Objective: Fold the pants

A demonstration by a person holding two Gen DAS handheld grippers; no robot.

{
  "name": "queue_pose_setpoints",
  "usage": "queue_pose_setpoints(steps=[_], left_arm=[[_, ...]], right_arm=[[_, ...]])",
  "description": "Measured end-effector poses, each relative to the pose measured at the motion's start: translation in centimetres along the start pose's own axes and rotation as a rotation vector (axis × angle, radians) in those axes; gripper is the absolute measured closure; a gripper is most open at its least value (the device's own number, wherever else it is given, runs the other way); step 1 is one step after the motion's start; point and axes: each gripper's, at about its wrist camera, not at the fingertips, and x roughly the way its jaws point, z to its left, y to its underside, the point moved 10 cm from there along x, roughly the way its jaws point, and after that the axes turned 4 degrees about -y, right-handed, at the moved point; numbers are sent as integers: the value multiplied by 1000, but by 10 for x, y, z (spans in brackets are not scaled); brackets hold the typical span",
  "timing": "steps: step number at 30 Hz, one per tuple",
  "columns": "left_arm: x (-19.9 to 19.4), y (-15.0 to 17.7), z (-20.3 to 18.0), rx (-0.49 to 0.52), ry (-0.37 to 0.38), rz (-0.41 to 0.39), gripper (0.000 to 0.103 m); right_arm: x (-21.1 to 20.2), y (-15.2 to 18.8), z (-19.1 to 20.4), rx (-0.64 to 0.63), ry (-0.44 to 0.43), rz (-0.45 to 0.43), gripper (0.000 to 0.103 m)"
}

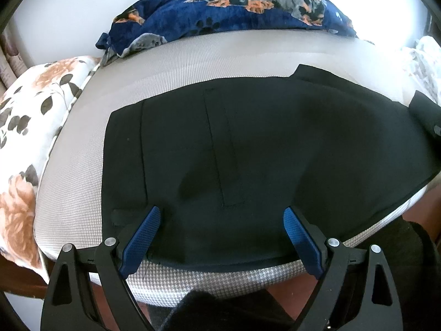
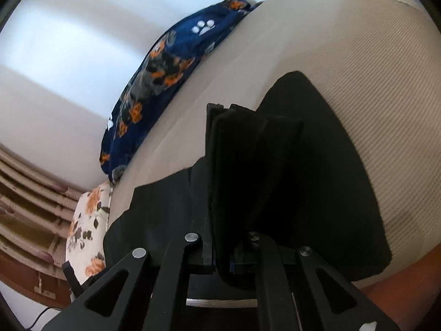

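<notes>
Two hand-held grippers worked black pants [image 1: 248, 149] lying flat on the bed [image 1: 220, 52]. The left hand-held gripper [image 1: 222, 223] gaped wide and empty over their 6 o'clock edge, while the right hand-held gripper [image 2: 220, 251] was clamped on a lifted fold.

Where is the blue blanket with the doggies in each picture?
Left wrist view: the blue dog blanket lies bunched across the top, along the bed's far edge, behind the black pants.
Right wrist view: the blanket runs slantwise at left of centre, between the wall and the bed.
Shared landmark: the flowered pillow, beside the blanket's end in both.
</notes>
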Motion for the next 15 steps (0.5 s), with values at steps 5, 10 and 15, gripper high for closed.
queue_pose_setpoints(steps=[5,10,15], left_arm=[[0,0,0,0,-2,-3,12],[2,2,-1,1,-2,9,12],[2,3,-3,12,-8,10,12]], right_arm=[[8,9,6,-22,5,22,95],[13,15,10,-44,13,39,94],[17,20,13,-63,24,49,94]])
